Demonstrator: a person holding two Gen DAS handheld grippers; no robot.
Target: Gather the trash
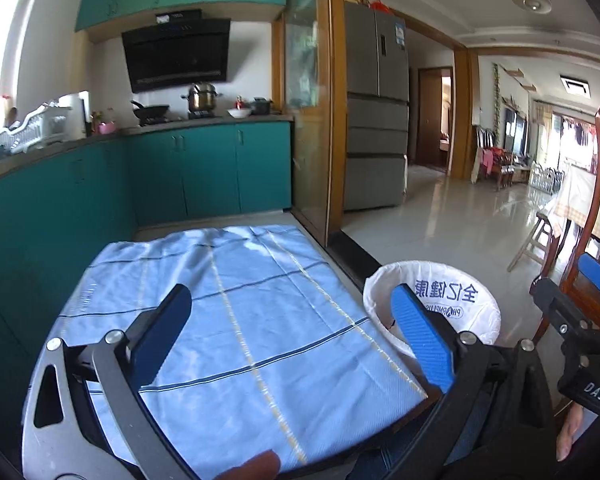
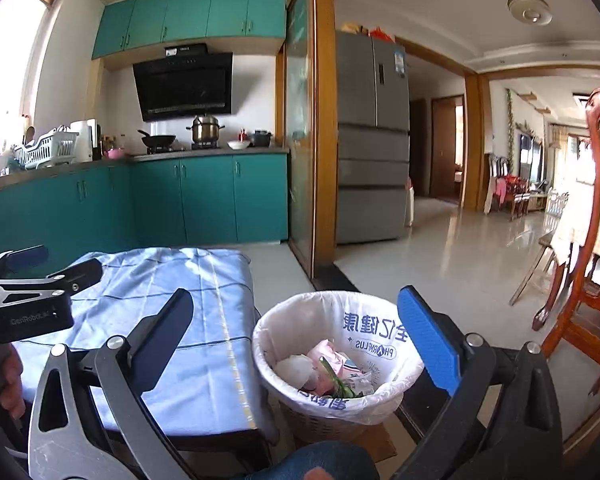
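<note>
Both jaws spread wide, nothing held: left gripper [image 1: 290, 334], right gripper [image 2: 300, 338]. Trash [image 2: 332, 372] sits in the lined basket [image 2: 380, 320] beside the table [image 2: 160, 300]. Looks like wrappers and tissue: light, soft, crinkly, slippery. Pinch a bunched fold, not a flat face.

In the left wrist view the bin [image 1: 432, 304] is half hidden behind a blue finger [image 1: 422, 340]; the table's [image 1: 260, 360] near edge is cut off below.
</note>
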